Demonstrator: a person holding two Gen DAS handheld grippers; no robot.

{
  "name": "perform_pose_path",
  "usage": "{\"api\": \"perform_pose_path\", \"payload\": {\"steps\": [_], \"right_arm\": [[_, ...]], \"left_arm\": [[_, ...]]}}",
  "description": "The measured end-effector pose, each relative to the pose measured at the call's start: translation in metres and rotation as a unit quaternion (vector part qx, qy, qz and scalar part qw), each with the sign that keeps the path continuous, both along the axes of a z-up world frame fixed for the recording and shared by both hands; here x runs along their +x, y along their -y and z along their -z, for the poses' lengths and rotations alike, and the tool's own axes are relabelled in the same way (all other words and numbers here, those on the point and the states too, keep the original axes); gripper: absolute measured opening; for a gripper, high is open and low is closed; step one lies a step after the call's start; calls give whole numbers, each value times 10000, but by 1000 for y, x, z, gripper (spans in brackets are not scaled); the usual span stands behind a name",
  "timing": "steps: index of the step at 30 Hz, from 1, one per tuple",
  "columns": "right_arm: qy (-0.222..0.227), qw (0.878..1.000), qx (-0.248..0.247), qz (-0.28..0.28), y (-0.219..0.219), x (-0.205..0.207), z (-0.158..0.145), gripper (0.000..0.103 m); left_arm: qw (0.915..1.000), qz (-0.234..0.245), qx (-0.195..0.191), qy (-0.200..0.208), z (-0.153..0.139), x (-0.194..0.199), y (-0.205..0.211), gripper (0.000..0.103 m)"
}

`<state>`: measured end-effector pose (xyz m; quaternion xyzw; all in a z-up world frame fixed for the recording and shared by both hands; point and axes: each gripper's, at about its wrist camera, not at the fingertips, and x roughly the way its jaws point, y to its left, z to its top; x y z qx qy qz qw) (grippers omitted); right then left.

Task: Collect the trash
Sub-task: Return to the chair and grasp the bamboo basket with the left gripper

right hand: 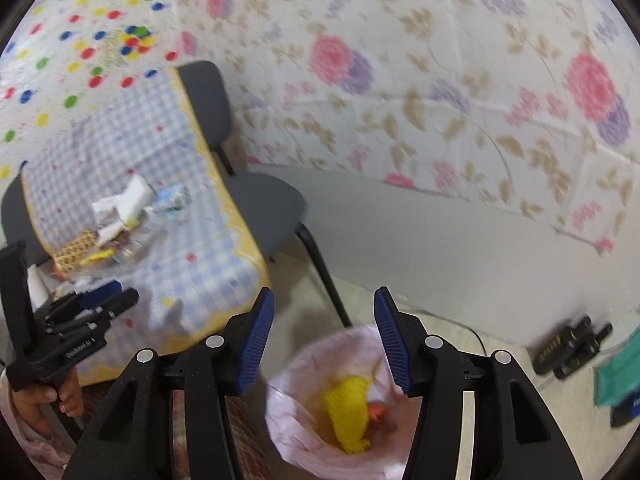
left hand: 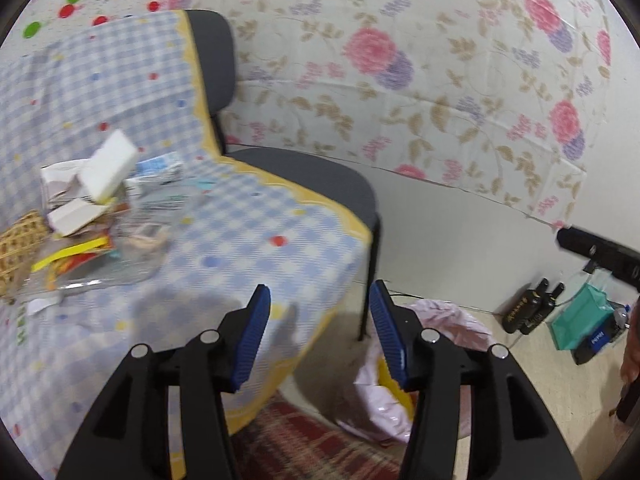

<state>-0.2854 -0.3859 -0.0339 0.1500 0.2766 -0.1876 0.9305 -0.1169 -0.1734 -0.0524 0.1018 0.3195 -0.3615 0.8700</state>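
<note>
The trash [left hand: 92, 200] lies heaped on the desk [left hand: 248, 232], up and left of both tongs, well apart from them. Left tongs [left hand: 318, 336] and right tongs [right hand: 324, 340] stand apart, empty. The bag [right hand: 304, 432] under the right tongs holds yellow netting [right hand: 348, 412].

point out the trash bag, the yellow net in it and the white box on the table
trash bag [right hand: 288, 432], right wrist view, on its pink left wall
yellow net [right hand: 348, 412], right wrist view, on its middle
white box [left hand: 108, 168], left wrist view, on its broad face
</note>
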Motion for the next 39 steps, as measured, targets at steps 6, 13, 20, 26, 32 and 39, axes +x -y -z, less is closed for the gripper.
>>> {"api": "perform_pose_path", "payload": {"steps": [6,13,20,26,32,39], "right_arm": [[363,9960,-112,-804,-31,60,-23,64],[166,9856,-339,-1647,-81,143,-33,64],[154,9758,-378,-2149,-121,213,-35,64],[40,9710,-418,-2352,-147,267,-33,57],[-75,9673,-444,-2497,-162,295,-27,47],[-250,9659,-351,-2553,-160,305,-15,47]], "left_arm": [[9979,-636,56,103,-14,20,-51,60],[9853,-1698,53,160,-25,62,-119,65],[9605,-2760,66,356,-32,110,-191,69],[9389,-3427,50,329,-29,163,-243,68],[9368,-3496,115,-55,-6,205,-264,52],[9449,-3238,30,-471,14,240,-257,49]]}}
